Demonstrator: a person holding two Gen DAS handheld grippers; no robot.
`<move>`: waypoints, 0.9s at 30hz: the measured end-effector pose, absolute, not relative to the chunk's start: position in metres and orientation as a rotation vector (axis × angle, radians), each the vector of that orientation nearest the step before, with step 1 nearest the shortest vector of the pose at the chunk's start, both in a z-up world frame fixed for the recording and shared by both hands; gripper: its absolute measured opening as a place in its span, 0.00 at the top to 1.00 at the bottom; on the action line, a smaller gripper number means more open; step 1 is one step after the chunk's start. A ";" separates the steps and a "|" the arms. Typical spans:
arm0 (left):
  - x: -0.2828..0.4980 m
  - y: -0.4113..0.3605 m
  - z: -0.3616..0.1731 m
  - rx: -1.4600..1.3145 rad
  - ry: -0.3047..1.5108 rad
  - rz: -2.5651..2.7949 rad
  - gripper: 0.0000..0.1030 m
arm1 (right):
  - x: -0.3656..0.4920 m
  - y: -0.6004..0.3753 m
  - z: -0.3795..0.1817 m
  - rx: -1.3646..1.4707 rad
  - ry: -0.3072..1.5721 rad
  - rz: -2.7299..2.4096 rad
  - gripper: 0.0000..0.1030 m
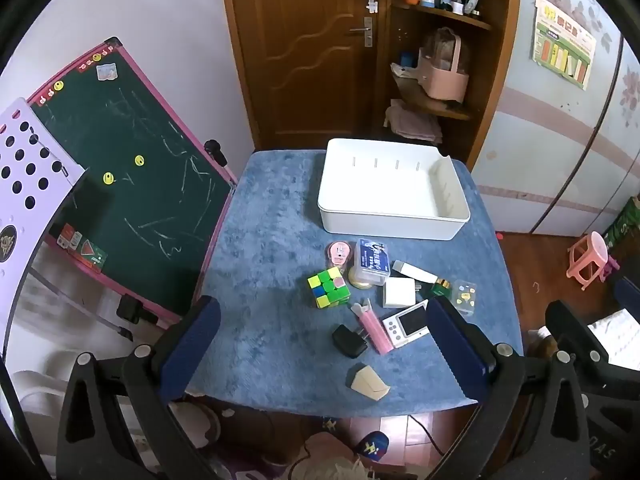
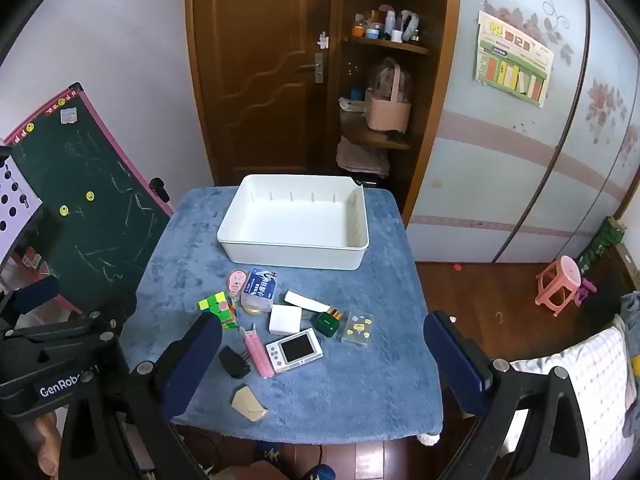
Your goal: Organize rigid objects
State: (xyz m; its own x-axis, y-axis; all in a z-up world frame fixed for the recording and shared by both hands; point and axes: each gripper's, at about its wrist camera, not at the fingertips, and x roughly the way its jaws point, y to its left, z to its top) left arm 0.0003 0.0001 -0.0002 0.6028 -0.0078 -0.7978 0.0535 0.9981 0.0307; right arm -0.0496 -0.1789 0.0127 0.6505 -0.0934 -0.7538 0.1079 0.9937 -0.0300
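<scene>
A white bin (image 1: 392, 210) (image 2: 294, 250) stands empty at the far side of a blue-covered table (image 1: 272, 240) (image 2: 360, 380). In front of it lie several small items: a colour cube (image 1: 328, 290) (image 2: 219, 307), a blue box (image 1: 373, 259) (image 2: 260, 286), a white block (image 1: 399, 292) (image 2: 285, 319), a small white camera (image 1: 407, 322) (image 2: 294, 350), a pink strip (image 1: 374, 330) (image 2: 259, 354), a black plug (image 1: 349, 340) (image 2: 234, 362) and a tan piece (image 1: 367, 381) (image 2: 248, 398). My left gripper (image 1: 326, 340) hovers open above the table's near edge. My right gripper (image 2: 324, 360) is likewise open and holds nothing.
A green chalkboard with a pink frame (image 1: 128, 184) (image 2: 80, 208) leans left of the table. Behind stand a brown door (image 1: 304, 48) and shelves with a pink basket (image 1: 442, 76). A pink stool (image 2: 558, 286) sits on the wooden floor at right.
</scene>
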 end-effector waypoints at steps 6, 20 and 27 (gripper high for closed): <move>0.001 0.000 -0.001 0.059 0.923 -0.040 0.01 | -0.050 -0.179 0.013 0.025 0.851 -0.111 0.02; -0.002 -0.007 0.005 0.054 0.913 -0.049 0.01 | -0.051 -0.182 0.014 0.030 0.841 -0.109 0.02; -0.001 -0.008 0.006 0.054 0.912 -0.049 0.01 | -0.052 -0.184 0.015 0.033 0.839 -0.107 0.02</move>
